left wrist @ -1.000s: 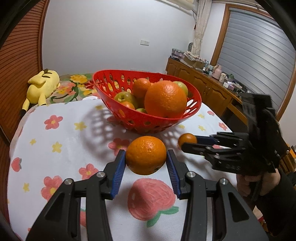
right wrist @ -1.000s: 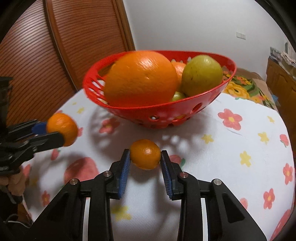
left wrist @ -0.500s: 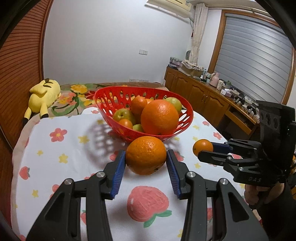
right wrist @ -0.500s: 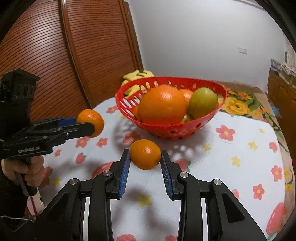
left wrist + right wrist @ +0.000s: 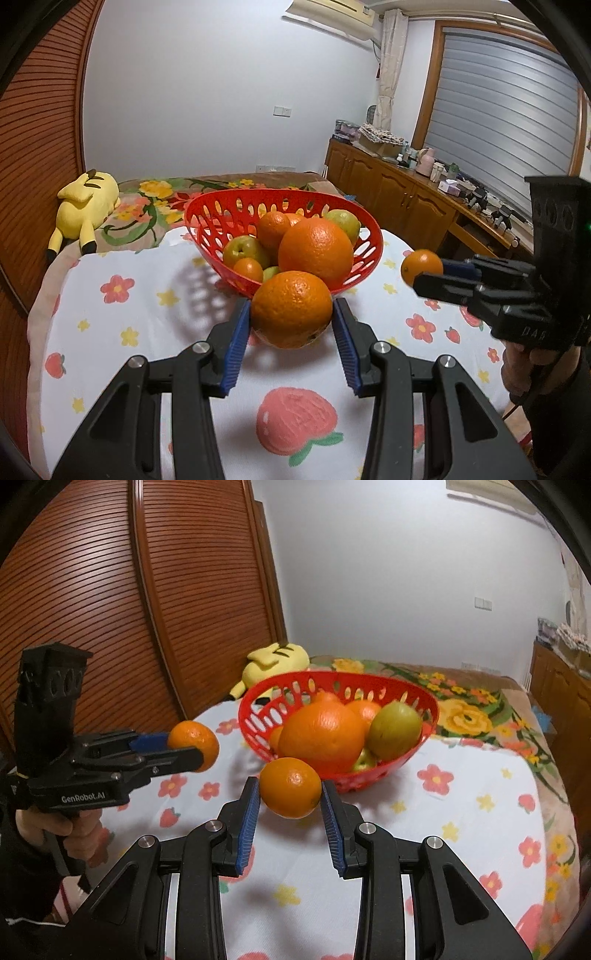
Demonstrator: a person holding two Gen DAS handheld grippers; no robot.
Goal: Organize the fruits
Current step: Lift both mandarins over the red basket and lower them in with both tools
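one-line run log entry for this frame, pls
left hand-held gripper: shut on large orange | right hand-held gripper: shut on small orange | both held clear of tablecloth | red basket: holds oranges, green fruit

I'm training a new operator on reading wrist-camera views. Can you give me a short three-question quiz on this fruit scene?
1. True or false: both grippers hold fruit clear of the tablecloth.
2. Which gripper holds the larger fruit?
A. left gripper
B. right gripper
C. both hold the same size
3. Fill in: the biggest fruit in the red basket is a large ____.

Key
1. True. The left jaws are shut on an orange, the right jaws on a small mandarin, both lifted.
2. A.
3. Orange; the big orange in the basket lies among green apples and smaller oranges.
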